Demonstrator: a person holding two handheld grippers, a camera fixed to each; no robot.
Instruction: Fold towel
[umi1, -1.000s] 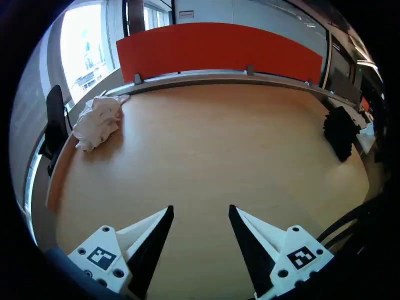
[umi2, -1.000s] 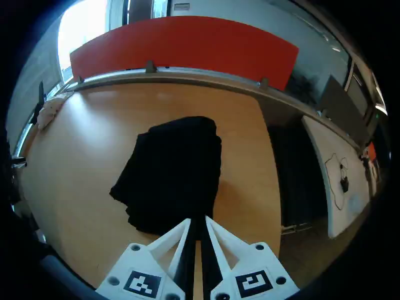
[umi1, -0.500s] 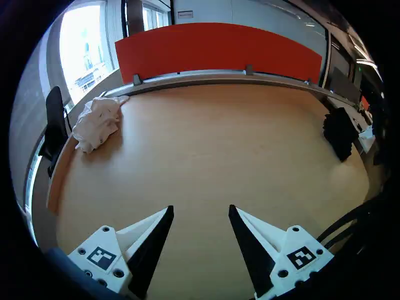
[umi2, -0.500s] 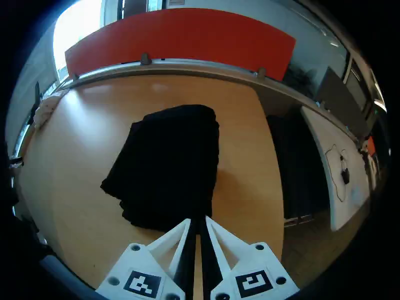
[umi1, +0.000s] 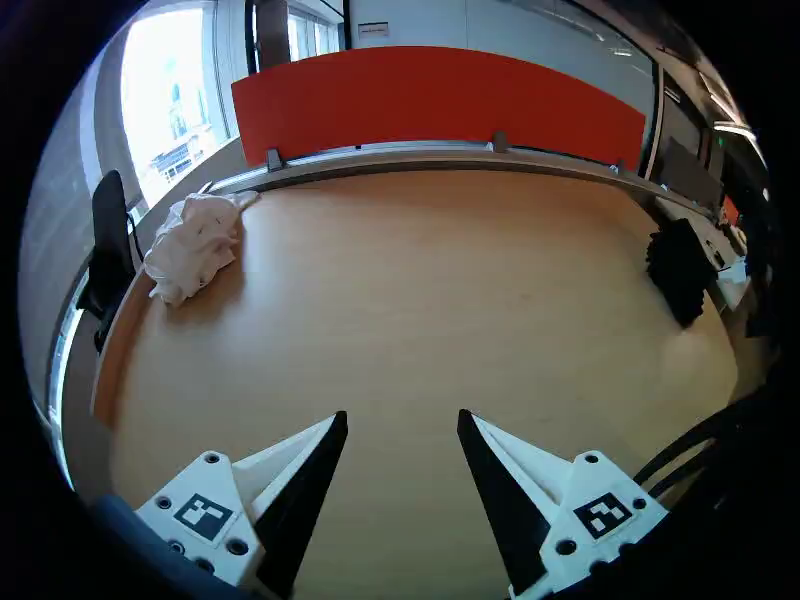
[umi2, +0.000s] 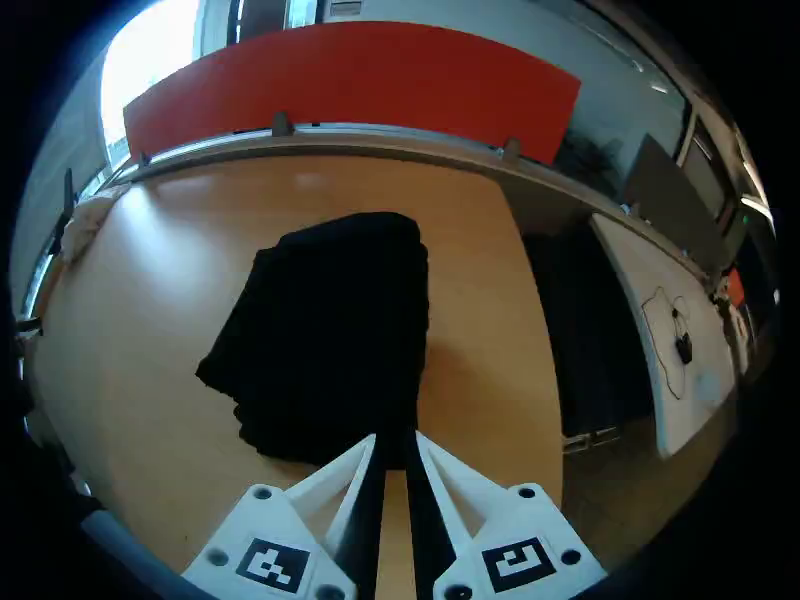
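Observation:
A folded black towel (umi2: 330, 340) lies flat on the wooden table (umi2: 160, 300). My right gripper (umi2: 394, 436) is at the towel's near edge, its fingers almost together with the edge pinched in the narrow gap. The same black towel (umi1: 682, 270) shows at the far right in the left gripper view. A crumpled white towel (umi1: 195, 245) sits at the table's far left corner, also seen as the white towel (umi2: 85, 218) in the right gripper view. My left gripper (umi1: 400, 425) stands open above bare table (umi1: 420, 290), nothing between its fingers.
A red divider panel (umi1: 440, 100) runs along the table's far edge. A black chair (umi1: 108, 250) stands beyond the left edge, by the windows. To the right of the table is a gap, then a white desk (umi2: 660, 330) with a cable on it.
The right gripper view has shifted slightly, the black towel sliding a little left in it. The gap between the right fingers has widened slightly. The left gripper has not moved.

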